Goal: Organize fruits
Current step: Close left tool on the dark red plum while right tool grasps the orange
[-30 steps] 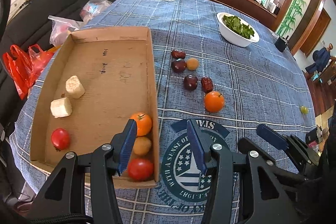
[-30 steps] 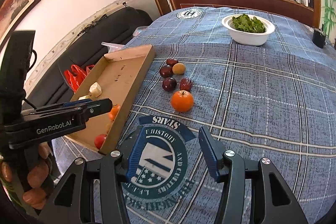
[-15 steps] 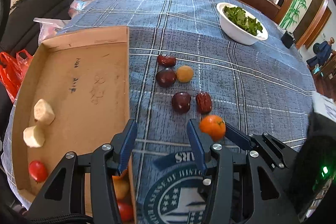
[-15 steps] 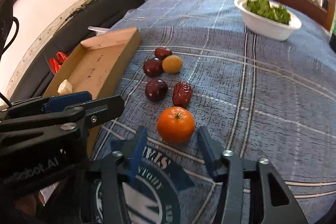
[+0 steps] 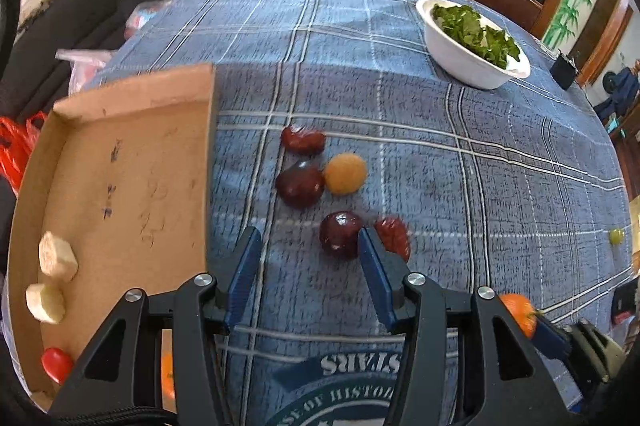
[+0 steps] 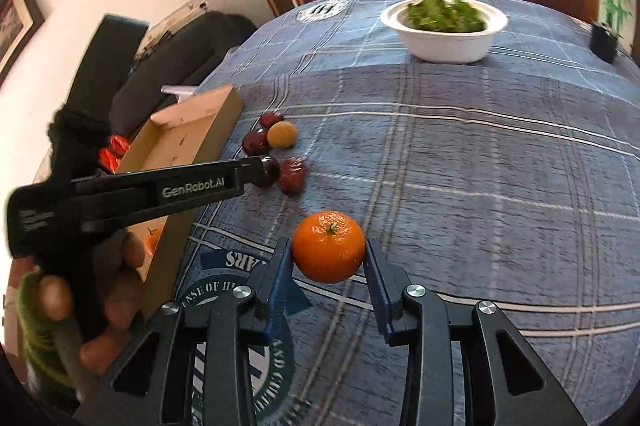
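Here, my right gripper (image 6: pixel 326 262) has its jaws set around an orange (image 6: pixel 328 246) on the blue plaid worktop (image 6: pixel 480 166); both blue pads sit right against the fruit's sides, though I cannot tell whether they are pressing it yet. The orange rests on the cloth with its green stem facing up.

My left gripper (image 5: pixel 308 266) hovers with its jaws wide apart and holding nothing. A dark plum (image 5: pixel 341 235) lies just ahead of the right-hand pad, at about 1 o'clock from the gap, and a wrinkled red date (image 5: pixel 394 238) lies just beside it at 3 o'clock. Farther along, at 12 o'clock, sit a second plum (image 5: pixel 300 185), a round yellow fruit (image 5: pixel 345 173) touching it, and another date (image 5: pixel 303 140) beyond them.

At 9 o'clock from the left gripper stands a shallow cardboard tray (image 5: pixel 132 166). Inside it, near its left wall, are two pale banana chunks (image 5: pixel 57 261) and a small red tomato (image 5: pixel 57 365).

At 1 o'clock, well apart from the fruit, stands a white bowl of green leaves (image 5: pixel 472 42). A small green fruit (image 5: pixel 616 236) lies alone near the worktop's right edge.
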`<act>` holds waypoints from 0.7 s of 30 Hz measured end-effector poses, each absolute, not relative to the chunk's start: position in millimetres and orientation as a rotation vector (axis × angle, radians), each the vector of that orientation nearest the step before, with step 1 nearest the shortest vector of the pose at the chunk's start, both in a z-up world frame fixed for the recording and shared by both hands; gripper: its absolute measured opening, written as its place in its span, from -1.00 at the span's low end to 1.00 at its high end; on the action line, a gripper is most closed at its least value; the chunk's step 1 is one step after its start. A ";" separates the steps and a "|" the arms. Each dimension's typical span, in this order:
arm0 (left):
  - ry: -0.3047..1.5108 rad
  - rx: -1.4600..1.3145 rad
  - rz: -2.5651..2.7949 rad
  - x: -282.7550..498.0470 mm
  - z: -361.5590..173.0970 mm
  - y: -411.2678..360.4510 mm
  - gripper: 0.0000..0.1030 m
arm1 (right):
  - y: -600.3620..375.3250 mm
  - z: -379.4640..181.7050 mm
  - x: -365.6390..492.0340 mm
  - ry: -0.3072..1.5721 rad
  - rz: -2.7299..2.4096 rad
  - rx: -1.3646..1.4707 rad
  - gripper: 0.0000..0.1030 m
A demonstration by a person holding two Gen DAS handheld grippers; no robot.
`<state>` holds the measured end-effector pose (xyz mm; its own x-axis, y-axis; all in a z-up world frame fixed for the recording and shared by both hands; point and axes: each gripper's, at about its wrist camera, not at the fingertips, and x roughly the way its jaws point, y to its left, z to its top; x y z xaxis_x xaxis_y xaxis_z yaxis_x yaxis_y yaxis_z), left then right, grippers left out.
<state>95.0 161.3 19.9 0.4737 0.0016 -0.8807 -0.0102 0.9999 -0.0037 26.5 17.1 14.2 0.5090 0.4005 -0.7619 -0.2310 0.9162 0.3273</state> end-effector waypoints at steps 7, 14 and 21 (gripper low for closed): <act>1.095 -0.052 -0.050 100.1 14.7 161.4 -0.03 | -2.7 33.4 18.0 0.922 0.372 0.225 -0.28; 1.129 -0.130 -0.103 98.1 10.1 162.1 -0.04 | -6.2 39.3 14.5 0.910 0.372 0.227 -0.28; 1.116 -0.122 -0.065 101.5 9.9 161.8 -0.53 | -7.6 38.0 13.2 0.910 0.374 0.234 -0.28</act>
<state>101.5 161.8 9.9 0.4381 -0.1136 -0.8917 -0.0088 0.9914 -0.1306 13.2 -7.6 38.0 0.5560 0.4109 -0.7225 -0.2156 0.9108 0.3520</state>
